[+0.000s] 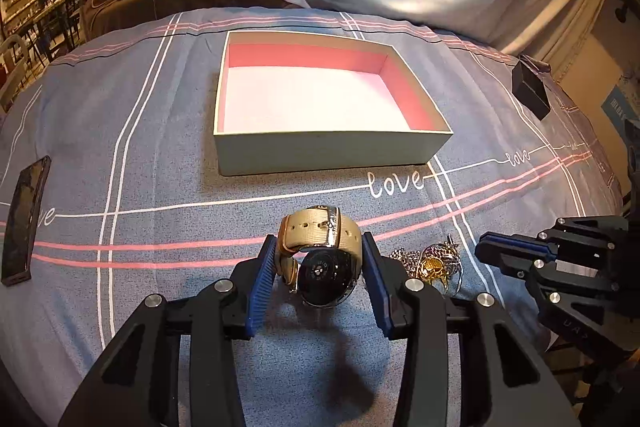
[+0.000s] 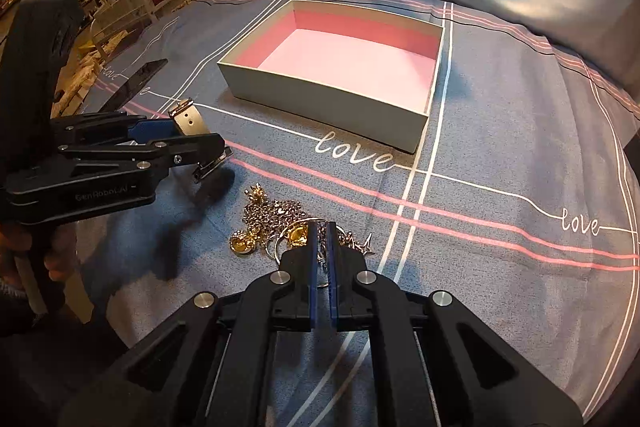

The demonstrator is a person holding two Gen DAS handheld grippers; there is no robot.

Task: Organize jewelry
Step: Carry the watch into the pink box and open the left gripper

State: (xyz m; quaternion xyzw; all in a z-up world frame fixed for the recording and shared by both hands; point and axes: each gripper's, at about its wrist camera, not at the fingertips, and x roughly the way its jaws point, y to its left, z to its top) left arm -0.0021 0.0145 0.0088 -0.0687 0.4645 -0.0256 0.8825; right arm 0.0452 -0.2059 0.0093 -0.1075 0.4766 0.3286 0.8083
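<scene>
The step in hand looks like the first pick-up: the left gripper straddles a wristwatch with a beige strap, which lies on its side on the bed cover, case back toward the camera and buckle end up. Its blue fingers stand spread on either side of the watch, close to the strap but, as far as the left wrist view shows, not yet squeezing it. Just to the right of the watch lies a tangled heap of chains and gold pieces, and the right gripper sits at the near edge of that heap with its fingers nearly pressed together; a thin ring or chain loop seems to run between them, though whether it is truly pinched cannot be told. Beyond both, the open box with the pink lining stands with nothing in it, well apart from the jewelry. The next move probably calls for closing the left fingers on the strap, lifting the watch and carrying it forward over the near wall of the box.
</scene>
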